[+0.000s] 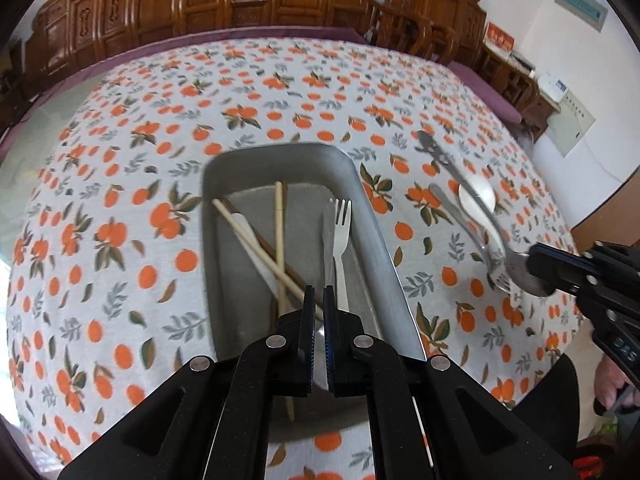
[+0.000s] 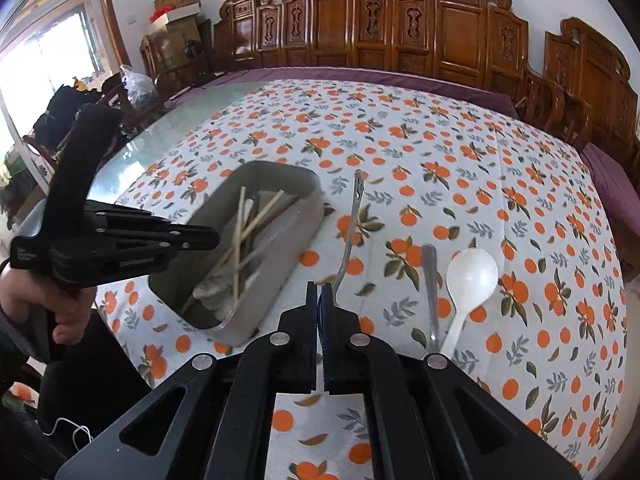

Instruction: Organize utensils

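Note:
A metal tray (image 1: 372, 208) sits on the orange-print tablecloth and holds chopsticks (image 1: 279, 220), a white plastic fork (image 1: 342, 232) and a white knife. My left gripper (image 1: 319, 292) hangs over the tray's near end, shut on a thin metal utensil (image 1: 328, 248) whose far end lies beside the white fork. To the right of the tray, my right gripper (image 2: 320, 286) is shut on a metal spoon (image 2: 350, 232) at its bowl end, with the handle sticking up and away. A metal fork (image 2: 430, 280) and a white plastic spoon (image 2: 472, 276) lie on the cloth to the right.
Carved wooden chairs (image 2: 440, 24) line the far side of the table. Bare glass tabletop (image 2: 160, 136) shows left of the cloth. A person's hand (image 2: 68, 312) grips the left gripper's handle at the near left edge. Boxes and bags stand in the far left corner.

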### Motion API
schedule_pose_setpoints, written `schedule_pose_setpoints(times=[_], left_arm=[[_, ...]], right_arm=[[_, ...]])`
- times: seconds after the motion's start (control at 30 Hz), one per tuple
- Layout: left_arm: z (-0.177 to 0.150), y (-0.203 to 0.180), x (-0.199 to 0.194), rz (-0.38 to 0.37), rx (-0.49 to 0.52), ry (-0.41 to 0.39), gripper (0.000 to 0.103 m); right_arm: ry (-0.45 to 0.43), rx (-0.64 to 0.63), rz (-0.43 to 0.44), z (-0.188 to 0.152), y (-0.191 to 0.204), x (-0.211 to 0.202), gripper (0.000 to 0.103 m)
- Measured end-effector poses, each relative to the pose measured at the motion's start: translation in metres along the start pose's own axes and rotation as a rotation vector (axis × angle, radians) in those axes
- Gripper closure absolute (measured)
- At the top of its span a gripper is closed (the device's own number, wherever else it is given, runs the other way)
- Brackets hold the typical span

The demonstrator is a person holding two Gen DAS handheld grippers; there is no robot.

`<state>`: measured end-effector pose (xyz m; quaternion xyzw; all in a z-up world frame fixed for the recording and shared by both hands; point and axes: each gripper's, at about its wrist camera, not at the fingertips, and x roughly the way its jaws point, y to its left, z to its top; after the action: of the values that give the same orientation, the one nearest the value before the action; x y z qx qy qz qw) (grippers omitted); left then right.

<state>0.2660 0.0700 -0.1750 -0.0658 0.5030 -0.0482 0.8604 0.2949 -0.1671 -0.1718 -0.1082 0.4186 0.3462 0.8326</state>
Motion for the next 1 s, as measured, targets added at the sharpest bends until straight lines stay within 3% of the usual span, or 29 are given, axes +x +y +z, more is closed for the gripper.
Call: schedule_pose_setpoints(times=[0.4,0.77,1.0], left_arm=[[-0.015,0.032,-0.062,0.009,-0.033,-0.113,0.1],[-0.023,0.055,-0.086,0.032,-0.056,-0.148,0.1],[-0.028,0.064,-0.09,0.039,-0.072,-0.148,0.1]], right_arm=[[0.009,-0.07,0.063,0.028,0.056,0.02,0.1],[0.076,-0.073,0.101,0.038,0.084,0.062,0.1],[0.121,-0.054,0.077,0.04,0.083,0.09,0.101]])
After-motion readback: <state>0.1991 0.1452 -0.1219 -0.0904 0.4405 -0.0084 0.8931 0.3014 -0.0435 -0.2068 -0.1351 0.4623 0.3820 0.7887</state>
